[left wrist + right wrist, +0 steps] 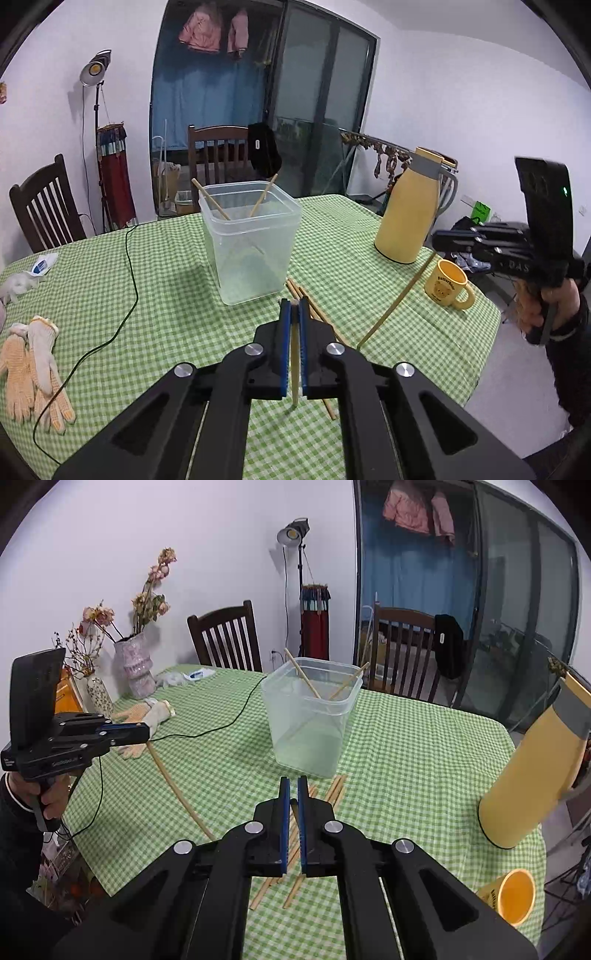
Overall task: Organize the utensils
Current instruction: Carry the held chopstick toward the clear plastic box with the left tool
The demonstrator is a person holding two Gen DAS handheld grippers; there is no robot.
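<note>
Two tools in my hands, each with a chopstick. Going left to right across the desk (177,295), which has a green checked cloth.

Far left in my left wrist view: a pair of knit gloves (35,365) at the desk edge, a thin black cable (131,266) snaking past them. The right wrist view adds a vase with dried flowers (135,664) at the far left corner.

Left tool (293,314): blue pads nearly together, pinching one chopstick (295,369) that hangs down between them, its tip low over the cloth. In the right wrist view I see this same tool from the side, the long stick angling down from it toward the desk.

Centre: clear plastic tub (251,240) standing upright, two chopsticks (236,201) leaning inside it in opposite directions, tops poking above the rim. Loose chopsticks (295,834) lie in a small bunch on the cloth just in front of the tub, under and beside both tools.

Right tool (291,794): pads close, a narrow gap. My left wrist view shows it off the right edge with another chopstick (399,295) slanting down from its tip toward the cloth, so it has hold of that one.

Right side: yellow thermos jug (410,214) with a grey collar, upright, and near it a yellow mug (448,284) with a bear print, close to the desk's right edge.
</note>
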